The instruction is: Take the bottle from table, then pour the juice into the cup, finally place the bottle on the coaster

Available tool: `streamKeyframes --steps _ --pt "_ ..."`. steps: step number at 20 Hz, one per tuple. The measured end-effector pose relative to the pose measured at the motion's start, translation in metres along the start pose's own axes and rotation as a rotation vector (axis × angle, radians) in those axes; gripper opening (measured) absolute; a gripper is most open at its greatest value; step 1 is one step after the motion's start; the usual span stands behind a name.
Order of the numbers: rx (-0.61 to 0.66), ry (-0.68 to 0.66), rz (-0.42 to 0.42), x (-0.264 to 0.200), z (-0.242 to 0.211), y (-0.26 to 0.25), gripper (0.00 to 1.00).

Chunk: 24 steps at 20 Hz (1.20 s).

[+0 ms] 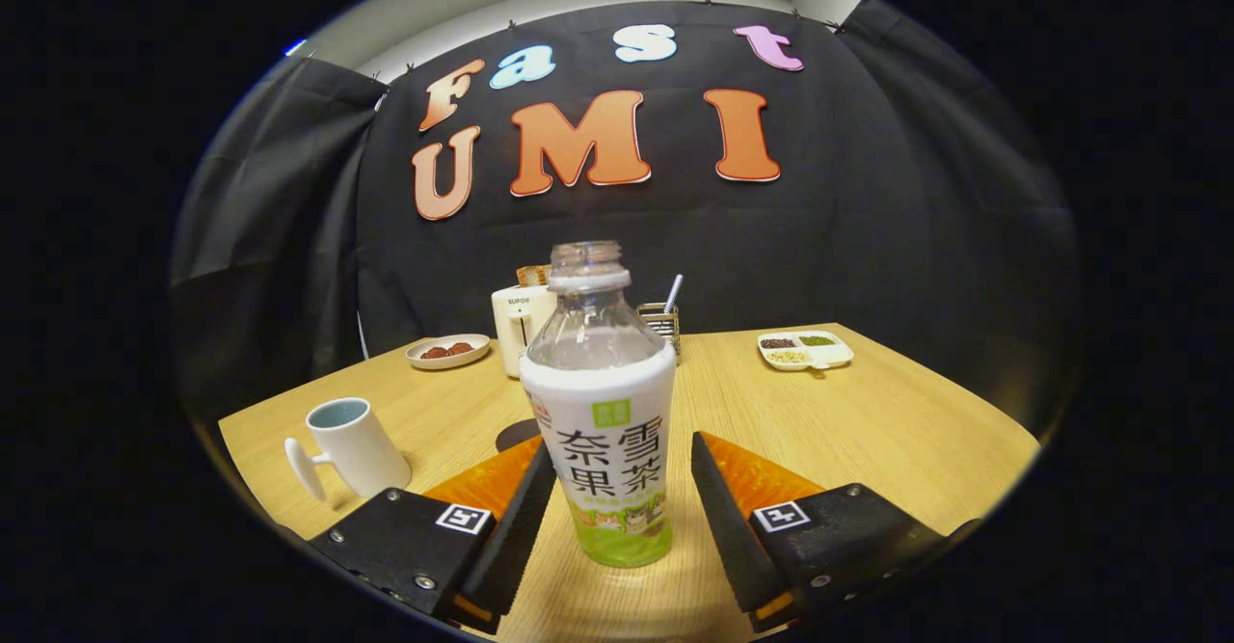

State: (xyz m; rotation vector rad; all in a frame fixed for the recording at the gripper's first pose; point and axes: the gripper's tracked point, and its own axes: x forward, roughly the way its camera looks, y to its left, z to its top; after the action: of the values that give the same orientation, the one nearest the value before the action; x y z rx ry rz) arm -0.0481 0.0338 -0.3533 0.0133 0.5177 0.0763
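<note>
1. Way off beyond the left finger, near the table's left edge, sits the white cup. Its handle sticks out away from the tongs and it looks a bit tilted, though that could just be the fisheye.
2. Further back past the cup there's a small plate with 2 or 3 dark round bits on it, can't tell what they are.
3. Just beside that plate, a white toaster with something toasty poking out the top.
4. The tongs themselves: fingers are apart, with the bottle standing upright between them. The left finger sits right up against the bottle's side and may be touching it, while the right one has a clear gap, so it's not clamped.
5. The bottle has no cap, a clear top half and a white and green label wrap. Can't see any juice level through the clear part.
6. A dark round thing peeks out behind the bottle's left side, just ahead of the left finger. Probably the coaster, but it's mostly hidden.
7. Behind the bottle, a metal mesh holder with a straw-like stick in it.
8. Well beyond the right finger, a white divided tray with 3 sections of little grains or beans.
</note>
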Motion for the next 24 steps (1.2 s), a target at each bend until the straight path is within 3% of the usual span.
streamKeyframes --steps 3,6,12,24 --pt "-0.002 0.026 -0.011 0.001 -0.015 0.001 0.80" --pt "-0.019 0.038 -0.066 0.002 -0.020 -0.006 0.66" --pt "-0.069 0.063 -0.072 0.002 -0.016 0.003 0.60" --pt "-0.578 -0.028 -0.132 0.008 0.034 0.038 0.60"
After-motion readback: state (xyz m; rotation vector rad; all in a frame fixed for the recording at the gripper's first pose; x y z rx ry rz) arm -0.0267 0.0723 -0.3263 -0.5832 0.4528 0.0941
